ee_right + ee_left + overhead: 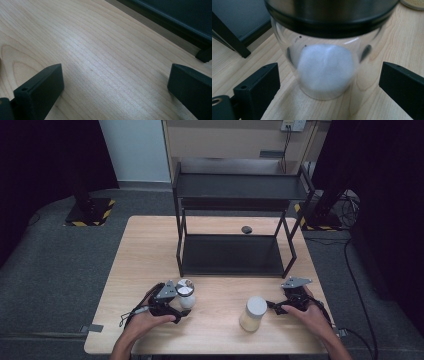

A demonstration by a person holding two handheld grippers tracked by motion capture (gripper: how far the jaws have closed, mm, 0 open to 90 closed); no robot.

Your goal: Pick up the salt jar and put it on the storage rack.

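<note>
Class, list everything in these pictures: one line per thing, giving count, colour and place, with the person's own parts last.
Table: one, light wood, centre.
Shelf rack: one, black, two tiers, far half of table.
Small disc: one, dark, on table behind the rack's lower tier.
Glass jar: one, clear with metal lid, white contents, front left, between left gripper's open jaws.
Tan jar: one, pale lid, tan contents, front right, beside right gripper.
Left gripper: black, open around glass jar.
Right gripper: black, open over bare table.
Hands: two, bottom edge.
</note>
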